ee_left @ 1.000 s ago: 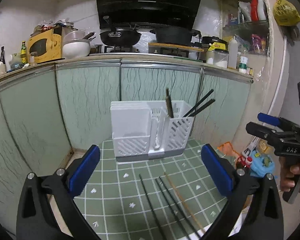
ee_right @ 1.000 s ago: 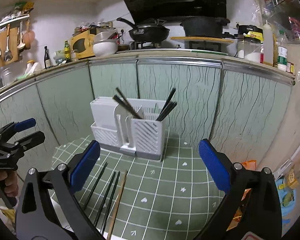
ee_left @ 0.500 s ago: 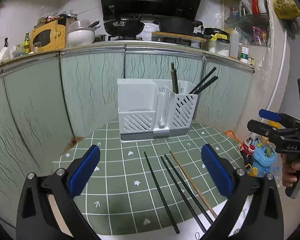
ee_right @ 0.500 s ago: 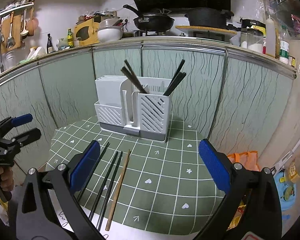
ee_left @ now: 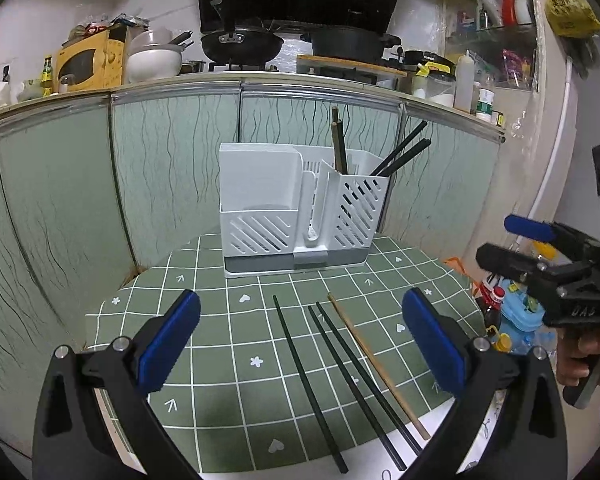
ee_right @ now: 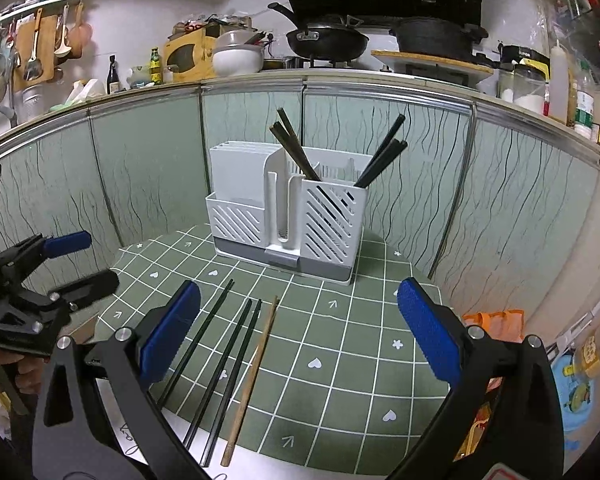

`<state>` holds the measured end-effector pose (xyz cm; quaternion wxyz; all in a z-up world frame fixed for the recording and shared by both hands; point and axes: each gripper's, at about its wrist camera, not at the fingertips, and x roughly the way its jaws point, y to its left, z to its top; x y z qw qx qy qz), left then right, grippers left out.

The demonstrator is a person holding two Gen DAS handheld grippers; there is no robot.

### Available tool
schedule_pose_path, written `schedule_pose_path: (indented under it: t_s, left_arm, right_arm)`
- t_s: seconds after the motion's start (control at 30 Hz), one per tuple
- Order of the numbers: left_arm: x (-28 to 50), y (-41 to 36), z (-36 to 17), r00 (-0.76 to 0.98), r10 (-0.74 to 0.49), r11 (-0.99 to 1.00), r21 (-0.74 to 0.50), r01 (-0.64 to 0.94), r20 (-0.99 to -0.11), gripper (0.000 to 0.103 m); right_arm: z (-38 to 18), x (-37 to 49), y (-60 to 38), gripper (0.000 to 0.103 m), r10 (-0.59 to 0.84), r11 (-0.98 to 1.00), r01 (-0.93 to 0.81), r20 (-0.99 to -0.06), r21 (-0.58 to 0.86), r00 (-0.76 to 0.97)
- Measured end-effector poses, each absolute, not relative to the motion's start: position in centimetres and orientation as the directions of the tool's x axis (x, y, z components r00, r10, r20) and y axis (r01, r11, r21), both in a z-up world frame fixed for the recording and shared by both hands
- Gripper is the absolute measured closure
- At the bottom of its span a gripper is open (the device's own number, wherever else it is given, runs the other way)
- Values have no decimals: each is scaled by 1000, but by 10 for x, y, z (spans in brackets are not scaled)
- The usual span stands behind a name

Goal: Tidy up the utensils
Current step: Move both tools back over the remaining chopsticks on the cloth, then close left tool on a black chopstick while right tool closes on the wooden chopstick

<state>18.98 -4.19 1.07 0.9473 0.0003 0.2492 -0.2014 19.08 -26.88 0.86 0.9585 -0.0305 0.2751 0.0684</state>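
change: over the last second both cameras have pulled back and risen; the white utensil holder [ee_left: 300, 216] now sits higher in the frame and more of the green checked table [ee_left: 220, 360] shows below it.
left gripper [ee_left: 300, 344]: jaws spread wide, nothing between the blue pads; it hangs over the lower part of the frame above the loose sticks.
right gripper [ee_right: 296, 344]: also wide open and empty, in the lower middle of its own view; in the left view it shows at the right edge.
loose chopsticks: three dark chopsticks [ee_left: 348, 376] and one wooden chopstick [ee_left: 376, 364] lie side by side on the table, lower centre, well apart from the holder and untouched.
stored chopsticks [ee_right: 380, 160]: several already stand tilted in the holder's right slotted compartment, upper centre.
meaning: the retreat with empty grippers suggests one placement is finished; four sticks remain, so the task looks roughly half done.
next: probably a reach down to one of the sticks on the table.
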Motion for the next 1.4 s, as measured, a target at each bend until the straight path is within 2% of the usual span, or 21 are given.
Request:
schedule_pose_path:
  t_s: [0.53,0.87,1.1,1.13,1.23,1.3,1.4]
  left_arm:
    - [168,-22,-6,841,-307,947,-58,315,-445,5]
    - [154,-32,-50,821,-283,948,-12,319,-496,5]
    - [146,-45,-81,797,-284,942,-2,335,-533,5]
    - [145,-47,-84,800,-276,943,9,332,-533,6]
    - [145,-55,-100,785,-270,937,34,347,-557,22]
    - [147,-57,-107,776,-267,938,30,345,-571,25]
    - [149,-60,-115,763,-276,936,15,351,-584,32]
  right_arm:
    - [-31,166,-274,8,53,994,-94,-545,-48,837]
    - [-67,153,-263,8,96,992,-129,-587,-14,804]
    - [-88,143,-254,8,78,989,-138,-600,-54,796]
    - [-93,142,-252,8,75,988,-140,-603,-62,794]
    - [-106,143,-249,11,55,988,-133,-621,-80,782]
    - [-113,145,-250,12,32,990,-111,-634,-85,773]
    - [-122,148,-250,20,34,992,-107,-654,-72,755]
